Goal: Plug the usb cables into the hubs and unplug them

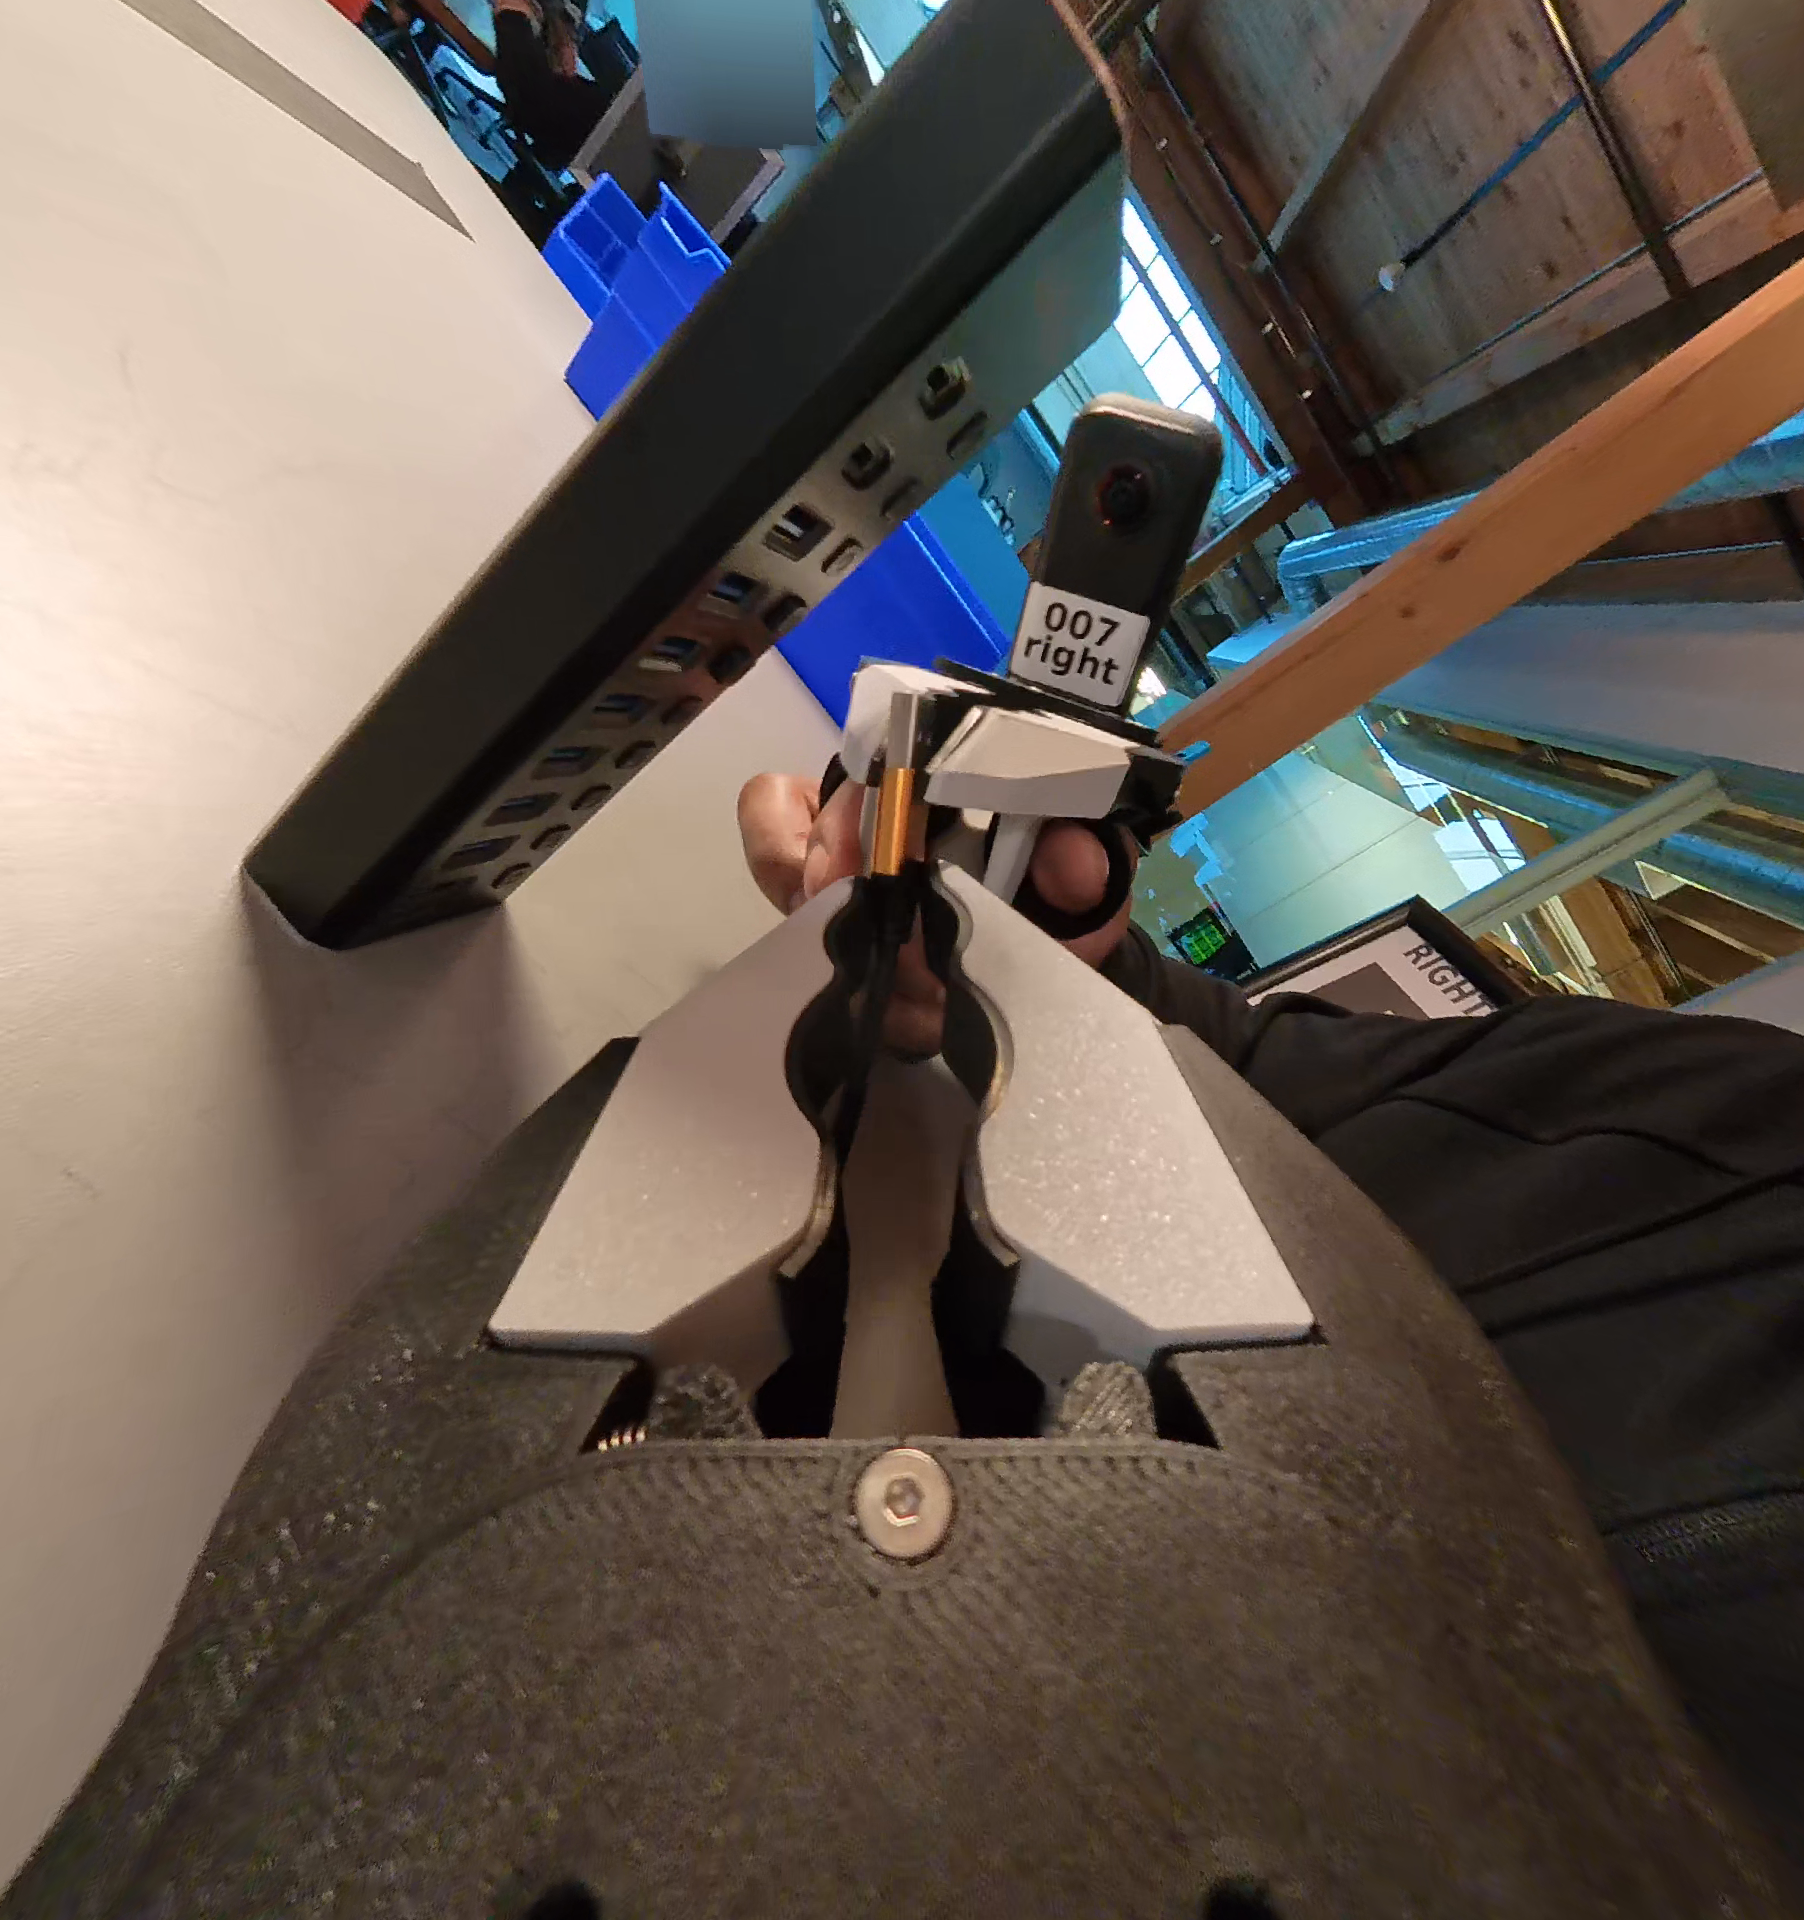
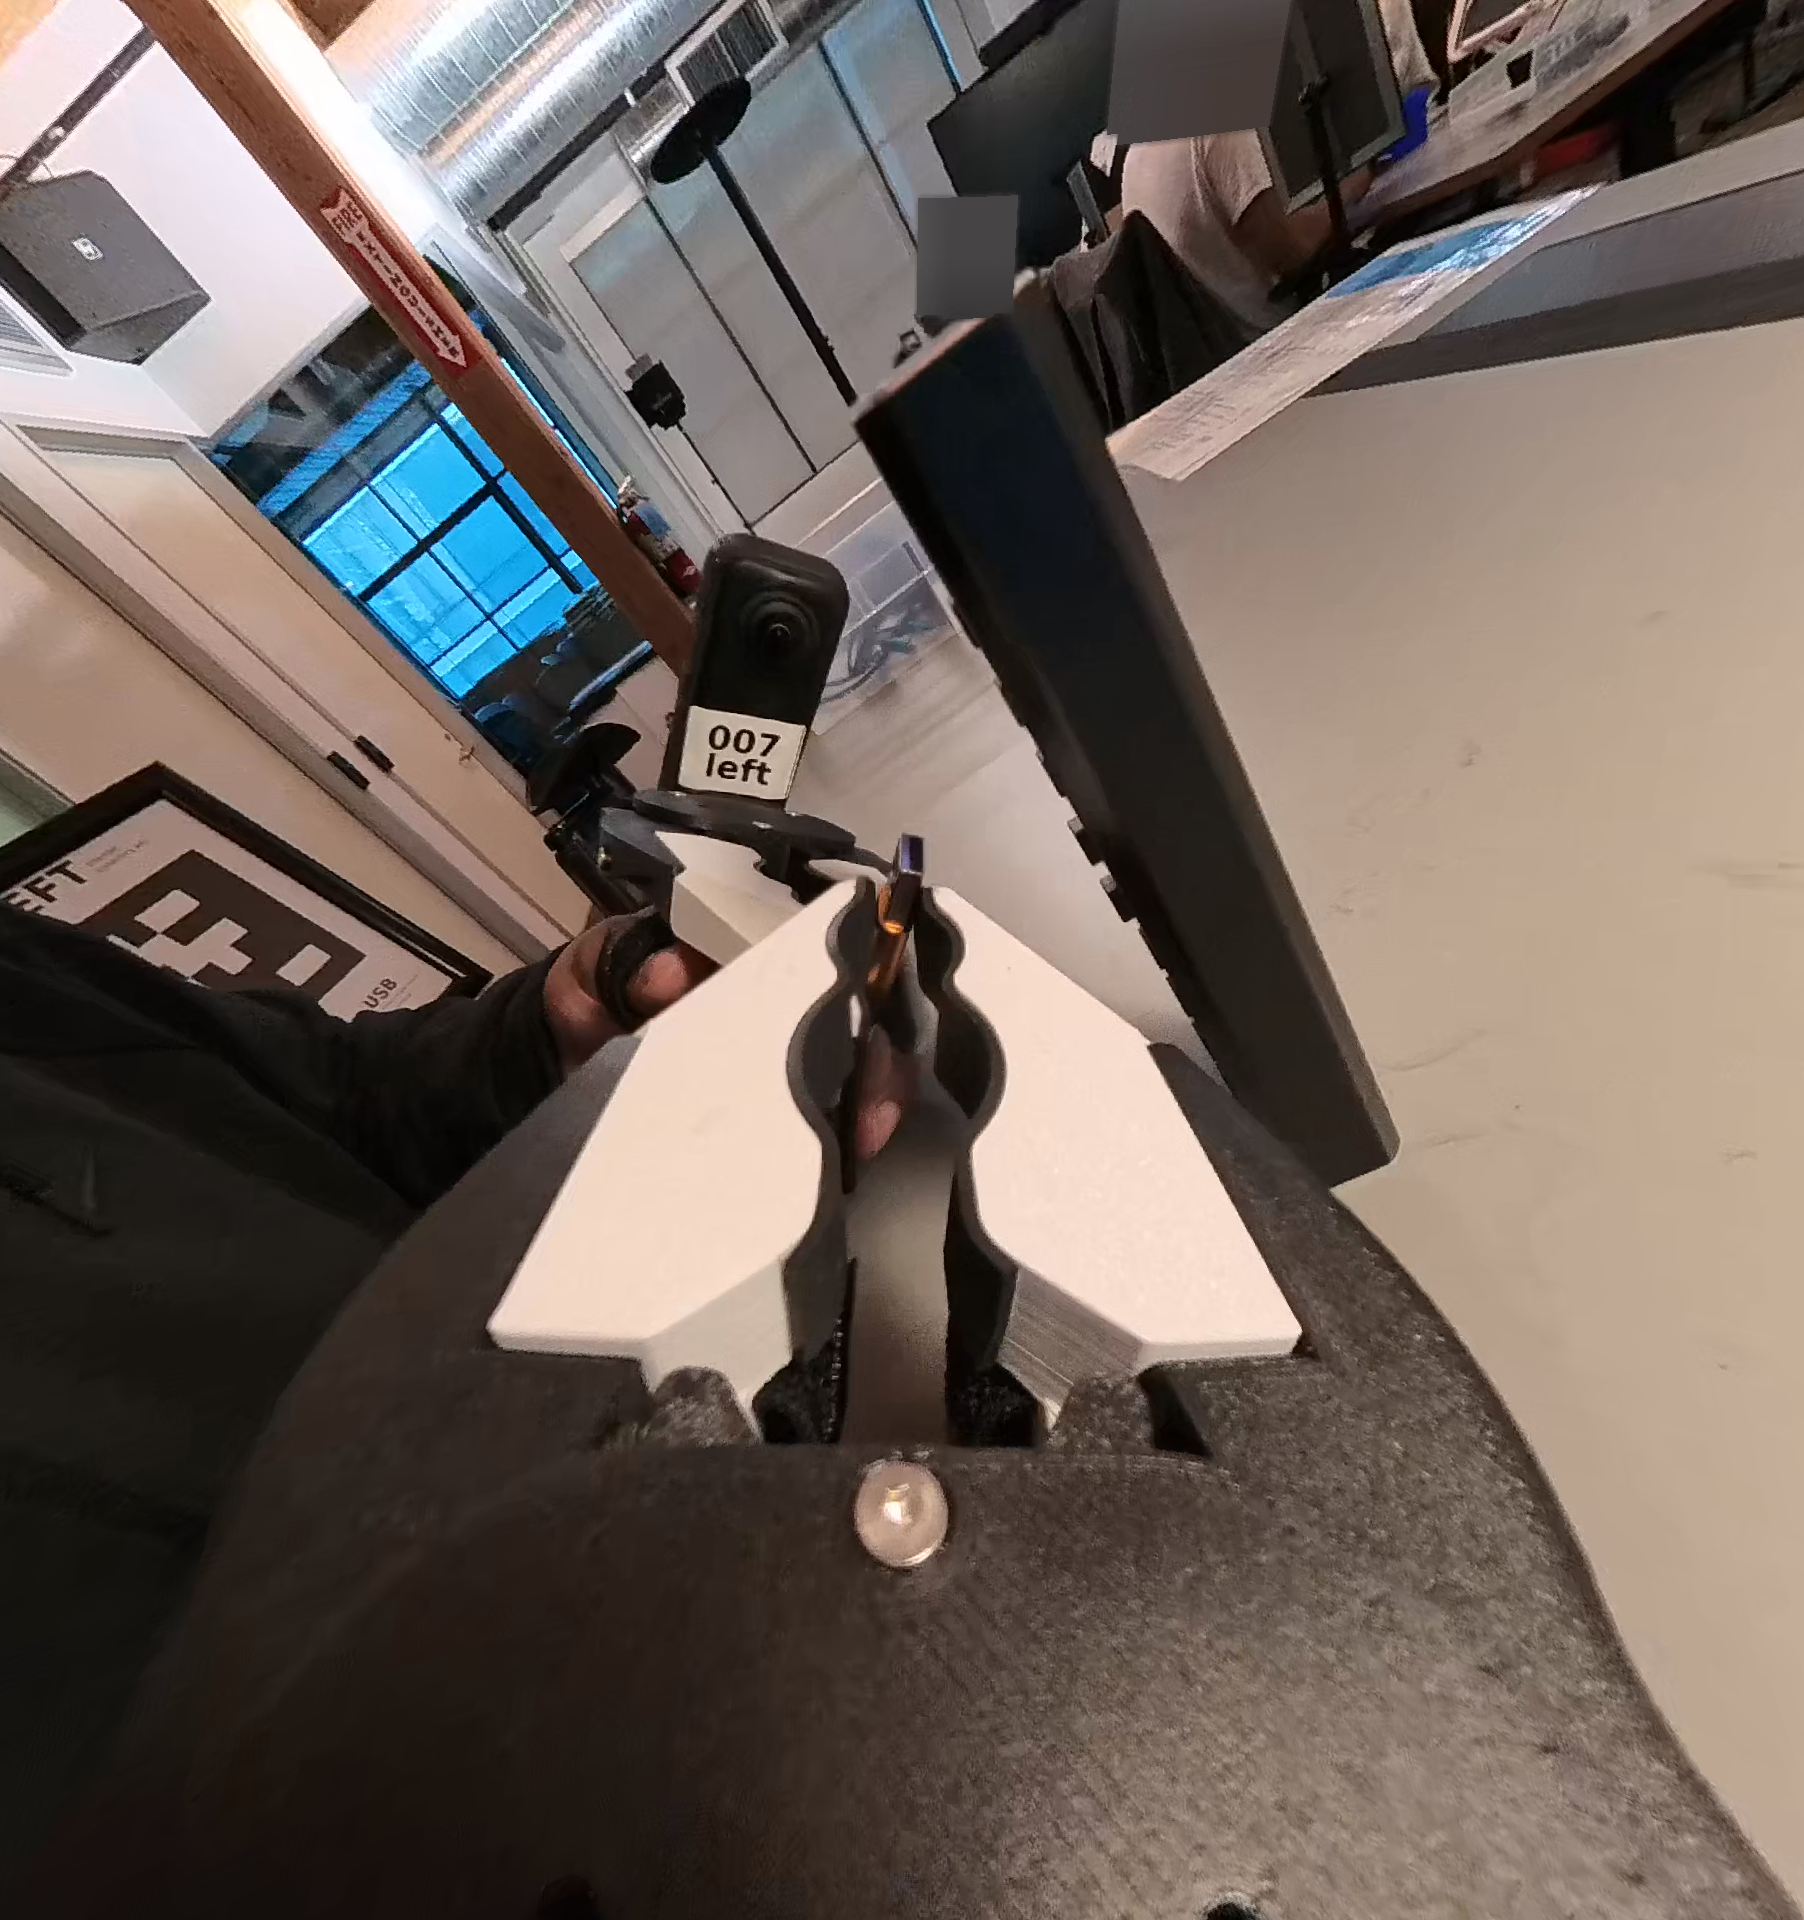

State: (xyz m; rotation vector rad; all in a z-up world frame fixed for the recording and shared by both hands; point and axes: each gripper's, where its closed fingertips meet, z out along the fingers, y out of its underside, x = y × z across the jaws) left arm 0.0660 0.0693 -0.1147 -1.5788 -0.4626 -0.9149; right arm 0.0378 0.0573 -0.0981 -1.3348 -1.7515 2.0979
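Counter (image 1: 202, 623): white, bare, holds black USB hub (image 1: 607, 582).
Room: wood beams, blue bins (image 1: 638, 270).
Left claw (image 1: 893, 914): pinching black cable (image 1: 867, 1049).
Right claw (image 2: 893, 914): pinching gold USB plug (image 2: 898, 914).

The right gripper (image 2: 893, 914) has its white fingers (image 2: 1064, 1122) closed on a USB plug (image 2: 900, 904) with an orange-gold shell, metal tip projecting beyond the fingertips. A thin black cable (image 2: 854, 1101) runs back between them. The long black hub (image 2: 1137, 748) stands just beside, on the pale worktop (image 2: 1552, 831). The left gripper (image 2: 711, 883) appears close behind the plug; contact is unclear.
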